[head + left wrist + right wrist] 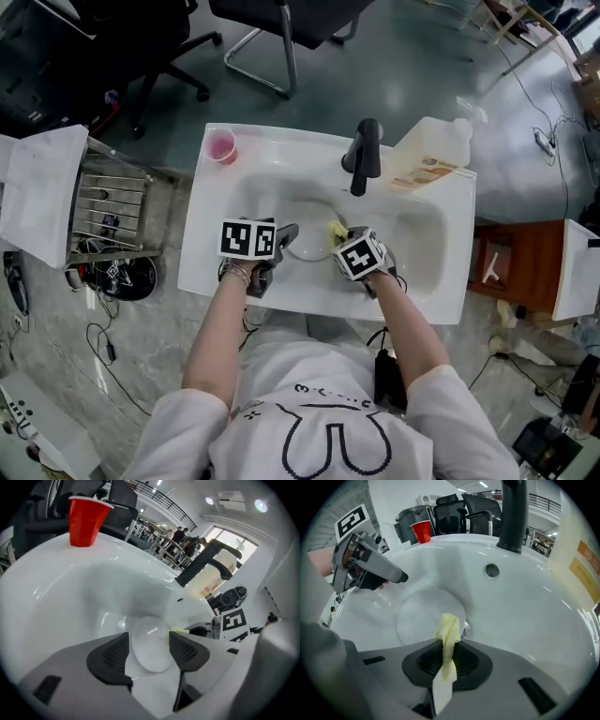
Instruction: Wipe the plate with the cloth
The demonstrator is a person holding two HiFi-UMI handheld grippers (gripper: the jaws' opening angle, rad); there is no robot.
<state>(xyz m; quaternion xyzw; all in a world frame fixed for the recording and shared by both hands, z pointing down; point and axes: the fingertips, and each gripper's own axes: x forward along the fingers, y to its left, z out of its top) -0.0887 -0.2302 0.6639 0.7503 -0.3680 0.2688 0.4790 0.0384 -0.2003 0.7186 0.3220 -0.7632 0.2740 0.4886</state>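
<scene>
Right tool (447, 657) pinches yellow cloth (448, 630) at the edge of the plate (417, 616) in the sink (525, 602); left tool (147, 640), jaws spread, frames the plate.

Both bare forearms reach forward and down, side by side; the left hand-held gripper (289, 234) tilts downward with its jaws apart, the plate (309, 246) showing between the pads, unpressed; the right hand-held gripper (342, 234) points more steeply down, jaws closed on a yellow cloth (448, 627); the two tips sit near each other.
</scene>
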